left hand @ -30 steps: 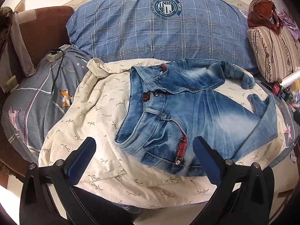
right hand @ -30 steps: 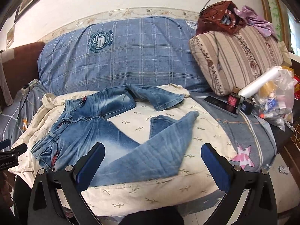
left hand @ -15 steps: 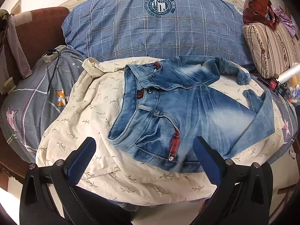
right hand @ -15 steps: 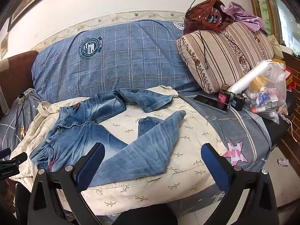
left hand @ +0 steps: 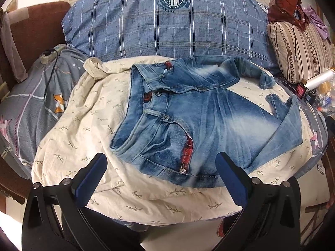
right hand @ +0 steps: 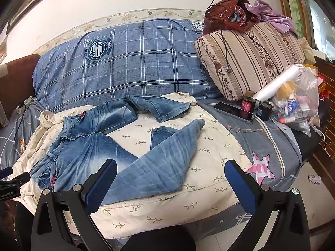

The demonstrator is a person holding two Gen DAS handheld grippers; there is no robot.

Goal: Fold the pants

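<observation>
Faded blue jeans (left hand: 201, 121) lie spread on a cream leaf-print quilt (left hand: 83, 138), waistband to the left, both legs running right and bent back on themselves. In the right wrist view the jeans (right hand: 117, 154) show the near leg doubled over near the bed's front edge and the far leg curled by the plaid pillow. My left gripper (left hand: 162, 174) hovers open just short of the waistband and hip pocket, empty. My right gripper (right hand: 170, 181) stands open over the near leg's fold, holding nothing. The left gripper's tip (right hand: 12, 181) pokes in at the left edge.
A big blue plaid pillow (right hand: 129, 62) backs the bed, with a striped pillow (right hand: 247, 58) and a brown bag (right hand: 230, 14) at right. A phone (right hand: 234, 112), small bottles, a white roll and a plastic bag (right hand: 299, 100) crowd the right side. A power strip (left hand: 51, 52) lies far left.
Both grippers have drifted slightly relative to the bed; the view of the jeans has shifted a little. The jeans lie as before and both grippers stay open.
</observation>
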